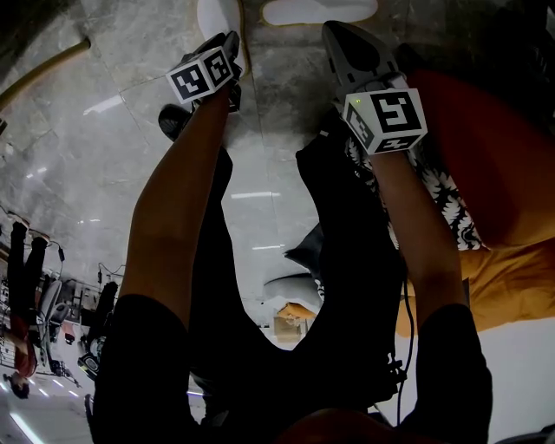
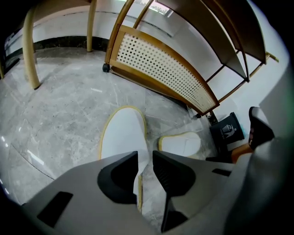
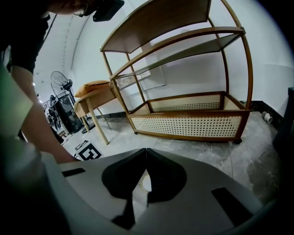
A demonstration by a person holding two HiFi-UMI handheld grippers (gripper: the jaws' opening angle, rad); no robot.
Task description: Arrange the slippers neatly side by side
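Observation:
Two white slippers with yellow trim lie on the grey marble floor. The larger-looking one [image 2: 121, 137] points away in the left gripper view, and the second [image 2: 181, 143] lies to its right, turned at an angle. In the head view they show at the top edge, the left slipper [image 1: 217, 17] and the right one [image 1: 316, 10]. My left gripper [image 2: 145, 156] is open, and the near edge of the left slipper sits in the gap between its jaws. My right gripper [image 3: 146, 149] is shut with nothing in it and hovers near the right slipper [image 1: 347, 39].
A wooden rack with a perforated cane panel [image 2: 161, 69] stands just beyond the slippers. A small black bin [image 2: 228, 131] sits at its right end. A wooden leg [image 2: 30, 50] rises at the left. An orange-red cushion [image 1: 486, 173] lies beside my right arm.

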